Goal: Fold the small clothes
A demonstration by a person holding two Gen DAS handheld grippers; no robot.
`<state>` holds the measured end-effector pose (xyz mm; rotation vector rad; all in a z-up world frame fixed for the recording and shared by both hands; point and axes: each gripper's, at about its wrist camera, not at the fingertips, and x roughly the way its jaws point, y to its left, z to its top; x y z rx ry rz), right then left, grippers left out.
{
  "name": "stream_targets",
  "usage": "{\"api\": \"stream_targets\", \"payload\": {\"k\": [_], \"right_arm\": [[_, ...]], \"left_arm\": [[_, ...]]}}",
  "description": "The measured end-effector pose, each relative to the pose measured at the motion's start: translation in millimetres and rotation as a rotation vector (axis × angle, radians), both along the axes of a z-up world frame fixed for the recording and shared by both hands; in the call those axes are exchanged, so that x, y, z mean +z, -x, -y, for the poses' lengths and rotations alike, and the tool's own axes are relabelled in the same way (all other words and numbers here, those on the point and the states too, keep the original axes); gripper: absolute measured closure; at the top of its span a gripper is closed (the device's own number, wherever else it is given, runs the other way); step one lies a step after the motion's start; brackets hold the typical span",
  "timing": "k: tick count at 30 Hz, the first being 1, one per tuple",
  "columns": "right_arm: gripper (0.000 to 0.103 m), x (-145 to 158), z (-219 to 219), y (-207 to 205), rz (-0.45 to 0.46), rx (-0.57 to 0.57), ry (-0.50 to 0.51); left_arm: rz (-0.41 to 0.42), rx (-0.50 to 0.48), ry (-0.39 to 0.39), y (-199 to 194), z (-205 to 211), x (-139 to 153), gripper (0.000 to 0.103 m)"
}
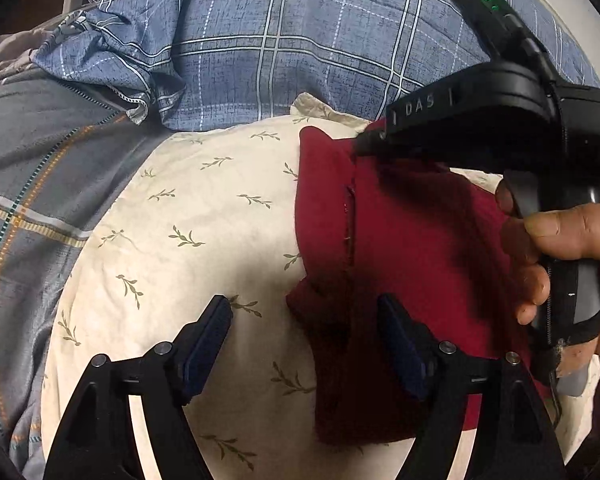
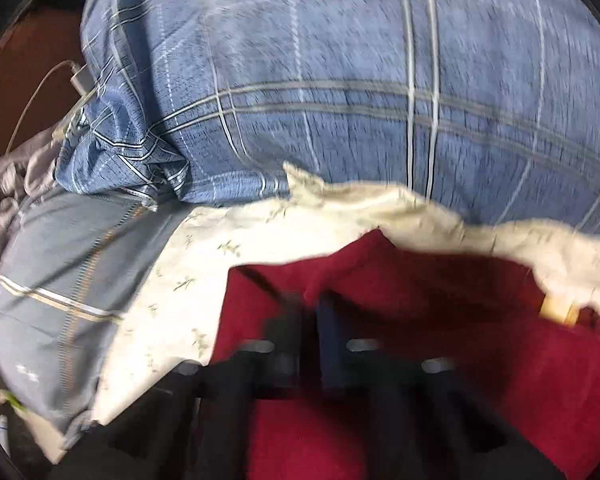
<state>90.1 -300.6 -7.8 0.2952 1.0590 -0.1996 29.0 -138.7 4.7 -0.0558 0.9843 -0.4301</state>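
Left wrist view: the left gripper stands wide with nothing between its dark pads, hovering over the near left edge of a dark red garment that lies on a cream leaf-print pillow, with blue plaid bedding behind; the right gripper, held by a hand, has its tip at the garment's far edge. Right wrist view, blurred: the right gripper's jaws are drawn together above the red garment, and whether cloth is pinched cannot be told.
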Motion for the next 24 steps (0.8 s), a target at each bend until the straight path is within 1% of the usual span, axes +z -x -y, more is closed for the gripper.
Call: {"api": "stream_targets", "payload": {"k": [3,5,8,9,11,12,13,14,15,16,18,21,24], "right_arm": [[0.097,0,0,-1,0.037,0.008,-0.026],[0.097,-8,1,-5,0.030,0.001,-0.044],[0.097,-22,2,-8,-0.003,-0.004,-0.045],[0.091,-24,4,-7,-0.007,-0.005,-0.061],[0.086,-19,8,-3,0.011,-0.025,-0.103],[0.068,-15,9,-1,0.019,-0.030,-0.146],[0.047,-12,9,0,0.022,-0.028,-0.176],[0.039,-7,7,1,0.025,-0.021,-0.192],[0.030,-3,2,1,0.024,-0.012,-0.177],[0.027,0,-2,0,0.015,-0.004,-0.149],[0.025,1,-13,-8,-0.023,0.027,-0.088],[0.022,-13,-24,-20,-0.092,0.053,-0.065],[0.021,-21,-25,-20,-0.092,0.043,-0.035]], "left_arm": [[-0.008,0.003,0.010,-1,-1,0,0.026],[-0.012,0.006,0.012,-2,0,-1,0.026],[-0.011,0.007,0.010,-3,1,-2,0.026],[-0.014,0.008,0.012,-4,0,-3,0.025],[-0.019,0.010,0.015,-5,0,-4,0.025],[-0.020,0.010,0.014,-5,0,-4,0.025],[-0.020,0.011,0.013,-5,0,-4,0.025],[-0.019,0.011,0.012,-5,1,-4,0.025],[-0.019,0.012,0.012,-4,1,-4,0.025],[-0.019,0.011,0.012,-5,1,-4,0.025],[-0.021,0.011,0.015,-5,1,-5,0.025],[-0.025,0.015,0.021,-6,0,-6,0.023],[-0.035,0.021,0.029,-8,-2,-8,0.021]]}}
